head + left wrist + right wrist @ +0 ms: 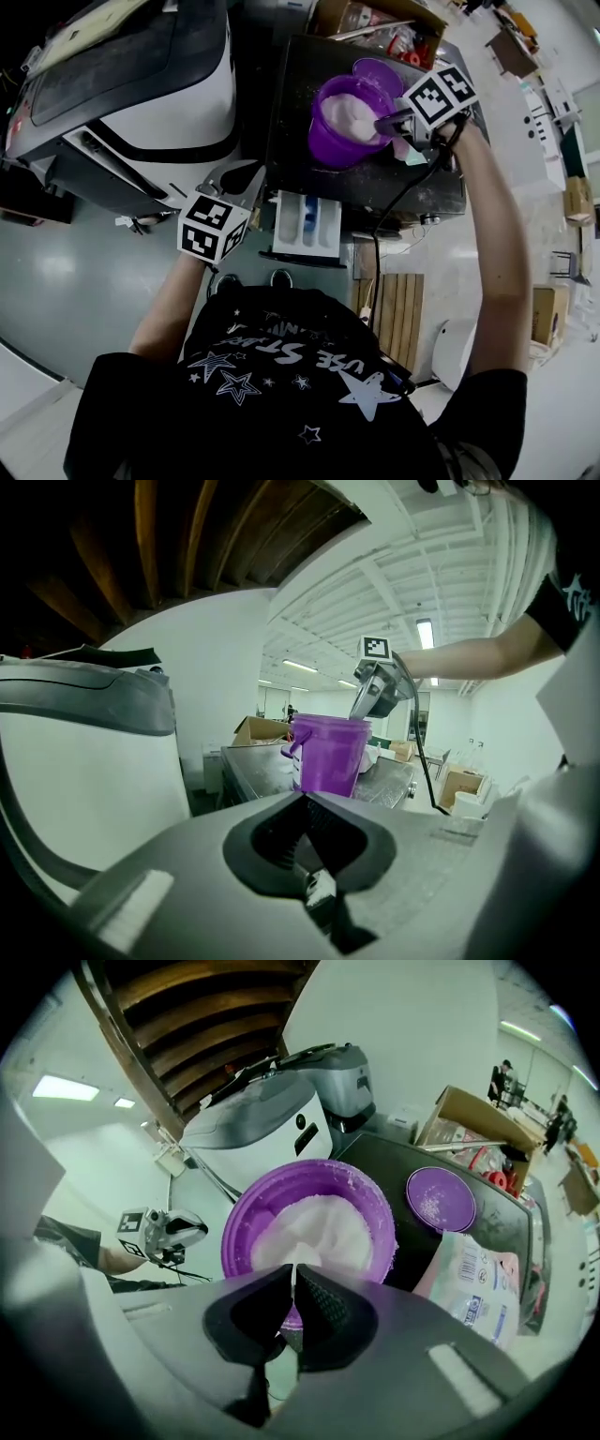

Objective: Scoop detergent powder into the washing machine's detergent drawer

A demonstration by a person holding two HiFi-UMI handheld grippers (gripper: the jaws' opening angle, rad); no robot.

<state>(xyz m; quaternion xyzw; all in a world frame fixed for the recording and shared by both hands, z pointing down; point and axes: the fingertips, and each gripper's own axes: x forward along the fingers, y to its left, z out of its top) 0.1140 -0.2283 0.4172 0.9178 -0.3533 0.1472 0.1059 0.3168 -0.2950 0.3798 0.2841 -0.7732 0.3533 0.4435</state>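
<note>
A purple bucket (330, 141) filled with white detergent powder (314, 1227) stands on the washing machine's dark top (309, 66). My right gripper (294, 1283) hangs over the bucket's near rim, shut on the thin white handle of a scoop (293, 1272) whose end dips into the powder. The detergent drawer (307, 225) is pulled out below the top's front edge and shows its compartments. My left gripper (230, 183) is held low at the left of the drawer, jaws shut and holding nothing. From there the bucket (328, 752) shows ahead, with the right gripper (380, 691) above it.
The bucket's purple lid (441, 1199) lies on the top behind it, with a detergent bag (478, 1283) at its right. A white and grey machine (141, 94) stands at the left, an open cardboard box (375, 23) behind. A black cable (380, 244) hangs from the right gripper.
</note>
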